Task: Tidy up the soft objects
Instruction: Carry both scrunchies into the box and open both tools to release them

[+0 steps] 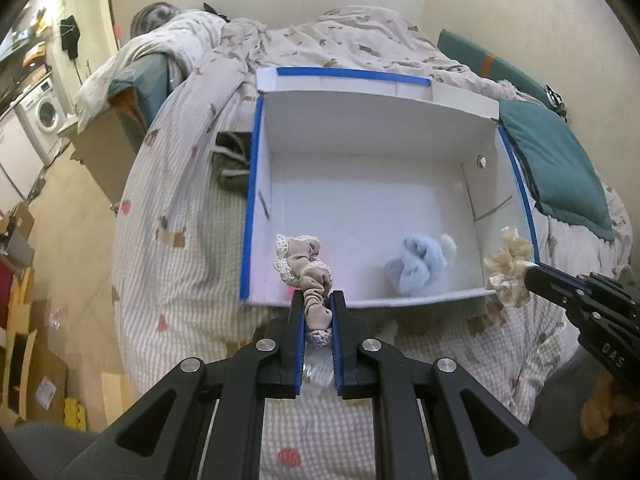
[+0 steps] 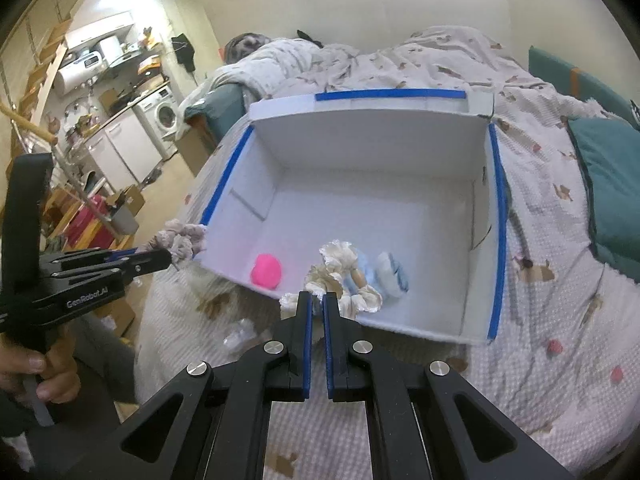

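Bedding with a pale checked and animal print covered the bed on which our white box sat, its rim edged in blue tape. Off to the far left of the room stood a washing machine against the kitchen wall, and cardboard pieces lay on the floor below it.

Moving rightward, we held the left gripper at the near left wall of the box, its fingers clamped on a taupe scrunchie with crocheted trim; the scrunchie's free loop hung over the box's near edge. From the right wrist view, the same left gripper showed at the box's near left corner with that scrunchie bunched at its tip.

Inside the box, near the front wall, a pink ball rested on the floor toward the left. Further right lay a light blue soft piece, with something white just behind it.

Our right gripper was at the front wall, fingers closed on a cream satin scrunchie that draped over the edge in front of the blue piece. In the left wrist view, this gripper held the cream scrunchie at the box's near right corner.

A teal cushion lay on the bed just right of the box.
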Tool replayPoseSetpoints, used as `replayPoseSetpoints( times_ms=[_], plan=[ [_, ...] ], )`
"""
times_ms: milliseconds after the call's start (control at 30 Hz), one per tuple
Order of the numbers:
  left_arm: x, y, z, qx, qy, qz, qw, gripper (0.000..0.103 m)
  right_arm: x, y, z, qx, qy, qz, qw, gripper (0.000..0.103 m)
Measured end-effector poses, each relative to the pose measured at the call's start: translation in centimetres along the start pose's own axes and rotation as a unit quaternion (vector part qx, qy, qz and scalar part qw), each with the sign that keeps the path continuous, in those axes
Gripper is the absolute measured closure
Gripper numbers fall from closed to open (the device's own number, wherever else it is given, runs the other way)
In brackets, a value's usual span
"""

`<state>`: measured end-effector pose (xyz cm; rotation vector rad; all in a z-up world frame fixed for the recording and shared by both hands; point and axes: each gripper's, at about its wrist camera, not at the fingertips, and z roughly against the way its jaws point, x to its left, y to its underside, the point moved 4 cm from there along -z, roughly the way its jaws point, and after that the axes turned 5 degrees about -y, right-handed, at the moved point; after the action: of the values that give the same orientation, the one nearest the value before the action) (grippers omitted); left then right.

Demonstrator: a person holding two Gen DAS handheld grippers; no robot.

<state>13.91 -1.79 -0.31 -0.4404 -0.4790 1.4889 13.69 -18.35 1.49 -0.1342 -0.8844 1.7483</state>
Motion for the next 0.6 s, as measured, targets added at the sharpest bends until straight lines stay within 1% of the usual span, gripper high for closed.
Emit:
replayPoseSetpoints(
  times_ms=[167, 233, 333, 400, 500, 600],
  plan=[
    [-1.0, -1.7, -2.2, 0.000, 0.001, -0.011, 0.9999, 0.093, -1.5, -1.3, -1.5, -0.012, 0.018, -0.004, 1.000, 0.097],
    [-1.4, -2.1, -3.1, 0.001, 0.000, -0.015, 0.9999, 0.093, -2.6, -1.2, -2.2, -0.016, 0.022, -0.022, 0.999, 0.097],
    [-1.8, -2.1, -4.2, 0.007, 0.003, -0.014, 0.9999, 0.093, -4.2, -0.5, -3.5, 0.001, 0.041, -0.044, 0.998, 0.097],
    [-1.9, -1.9, -4.7, 0.008, 0.007, -0.009, 0.9999, 0.093, -4.8, -0.3, -3.9, 0.010, 0.045, -0.053, 0.998, 0.097],
    [-2.1, -1.7, -5.8, 0.014, 0.001, -0.009, 0.9999, 0.093, -5.0, -0.1, -4.2, 0.016, 0.057, -0.052, 0.997, 0.097],
    [-2.4, -1.9, -6.5, 0.021, 0.002, -0.010, 0.9997, 0.093, -5.6, 0.1, -4.9, 0.027, 0.085, -0.048, 0.995, 0.097]
  ],
)
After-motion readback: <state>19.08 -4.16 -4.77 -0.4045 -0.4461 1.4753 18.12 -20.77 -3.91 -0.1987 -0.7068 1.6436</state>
